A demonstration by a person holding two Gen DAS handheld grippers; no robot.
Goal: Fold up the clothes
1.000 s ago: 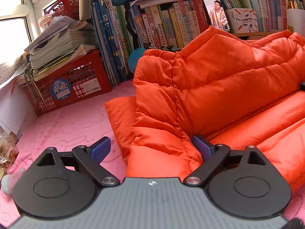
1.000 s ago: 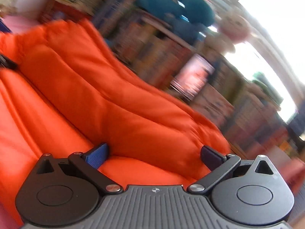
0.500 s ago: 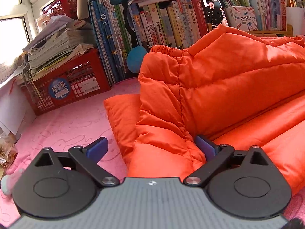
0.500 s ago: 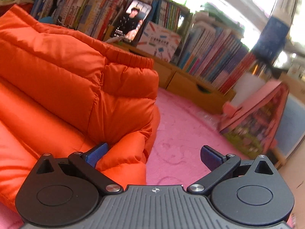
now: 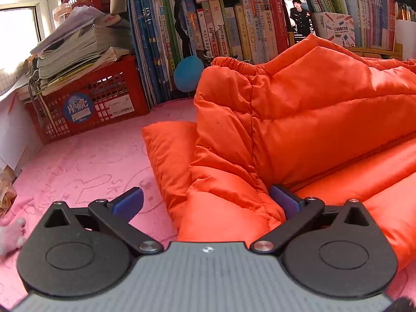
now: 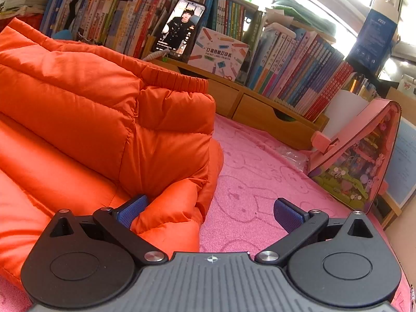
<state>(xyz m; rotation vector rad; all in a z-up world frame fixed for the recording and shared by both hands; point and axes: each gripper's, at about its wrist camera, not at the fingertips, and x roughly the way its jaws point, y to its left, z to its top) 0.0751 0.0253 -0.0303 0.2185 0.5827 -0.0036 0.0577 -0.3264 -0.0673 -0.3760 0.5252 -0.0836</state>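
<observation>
An orange puffer jacket (image 5: 299, 119) lies bunched on the pink cloth (image 5: 85, 161), its sleeves folded over the body. My left gripper (image 5: 206, 202) is open at the jacket's left end, with a puffy fold between its blue pads. The jacket also shows in the right wrist view (image 6: 91, 119), filling the left half. My right gripper (image 6: 210, 212) is open at the jacket's right end; its left pad (image 6: 132, 206) touches a fold, and its right pad hangs over the pink cloth (image 6: 260, 171).
A red crate (image 5: 85, 98) stacked with papers stands at the back left. Rows of books (image 5: 221, 31) and a propped phone (image 6: 179, 28) line the back. A wooden drawer shelf (image 6: 260, 111) and a pink toy house (image 6: 358, 161) stand at the right.
The right gripper swung from over the jacket's middle to its right end and steadied. The left gripper stayed open at the left end; the jacket's raised part sank slightly.
</observation>
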